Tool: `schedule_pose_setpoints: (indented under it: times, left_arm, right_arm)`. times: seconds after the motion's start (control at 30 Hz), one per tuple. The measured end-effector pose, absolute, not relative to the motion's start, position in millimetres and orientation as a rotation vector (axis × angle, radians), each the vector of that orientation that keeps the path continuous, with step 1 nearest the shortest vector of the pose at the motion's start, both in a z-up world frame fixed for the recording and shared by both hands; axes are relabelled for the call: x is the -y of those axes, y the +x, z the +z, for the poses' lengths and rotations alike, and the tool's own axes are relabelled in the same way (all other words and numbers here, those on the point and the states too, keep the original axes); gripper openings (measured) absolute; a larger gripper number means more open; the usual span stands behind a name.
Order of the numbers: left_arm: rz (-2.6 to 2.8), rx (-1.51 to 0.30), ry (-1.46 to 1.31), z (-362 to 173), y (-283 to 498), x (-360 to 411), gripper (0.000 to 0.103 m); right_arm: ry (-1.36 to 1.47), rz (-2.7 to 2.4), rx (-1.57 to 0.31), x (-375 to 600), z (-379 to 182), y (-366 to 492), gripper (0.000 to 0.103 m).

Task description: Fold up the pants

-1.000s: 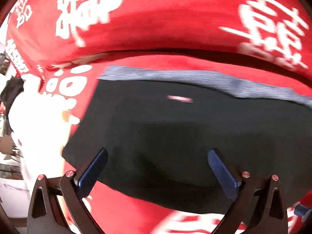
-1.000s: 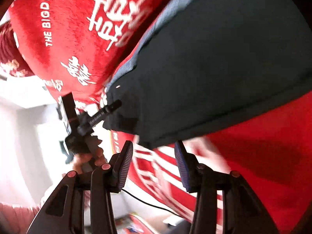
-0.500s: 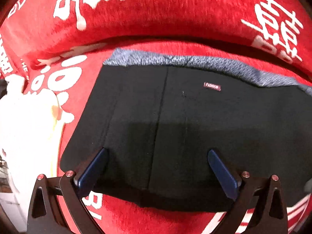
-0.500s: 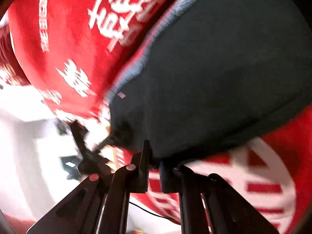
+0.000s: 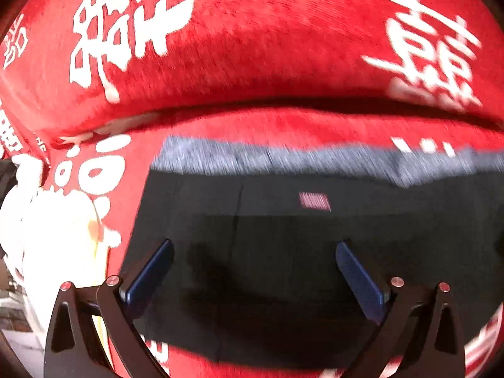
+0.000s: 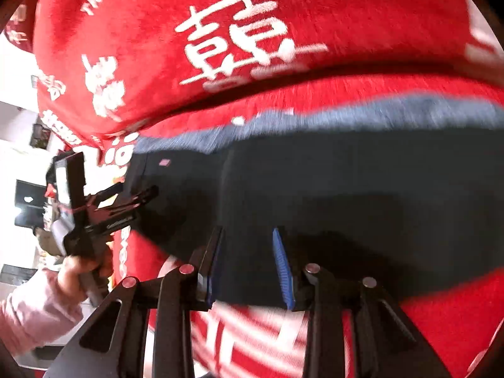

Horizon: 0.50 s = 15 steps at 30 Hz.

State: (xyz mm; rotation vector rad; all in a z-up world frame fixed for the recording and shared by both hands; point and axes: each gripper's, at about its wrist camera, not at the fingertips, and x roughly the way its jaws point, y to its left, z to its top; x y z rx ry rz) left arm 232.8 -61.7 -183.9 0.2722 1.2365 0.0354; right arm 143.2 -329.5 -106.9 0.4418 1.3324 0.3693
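Folded black pants (image 5: 283,261) lie flat on the red cover, with a grey strip (image 5: 283,157) along the far edge and a small pink label (image 5: 314,201). My left gripper (image 5: 254,244) hovers open and wide over their near left part, nothing between its blue pads. In the right wrist view the pants (image 6: 346,189) fill the middle. My right gripper (image 6: 248,231) hangs above their near edge. Its jaws are opening, and only cloth lying below shows in the gap. The left gripper (image 6: 138,198) appears there at the pants' left end, held by a hand (image 6: 78,271).
A red plush cover (image 5: 252,47) with white characters lies under everything, and a raised fold (image 5: 283,104) of it runs behind the pants. Past its left edge (image 6: 19,126) are bright room and dark objects. A pink sleeve (image 6: 34,312) is at lower left.
The right gripper, shut at the pants' near edge half a second ago, has parted, risen and rolled level over the pants. The left gripper drifted a little and stays open.
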Motion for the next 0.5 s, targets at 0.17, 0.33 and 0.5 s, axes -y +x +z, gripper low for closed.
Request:
schedule_pose_setpoints:
  times: [0.17,0.33,0.5]
  left_arm:
    - [0.175,-1.268,0.194,-186.1,237.5,19.7,0.103]
    - [0.143,-1.268,0.034,-197.9,204.7,-20.7,0.103]
    - [0.127,-1.218,-0.012,-201.1,196.2,-25.2,0.103]
  right_arm:
    - [0.337,0.511,-1.316,266.5,-108.3,203.4,0.035]
    - [0.198,0.713,-1.337,162.1,-115.5,256.3,0.035]
    - [-0.019,0.815,-1.359,70.4,-134.3,287.1,0.036]
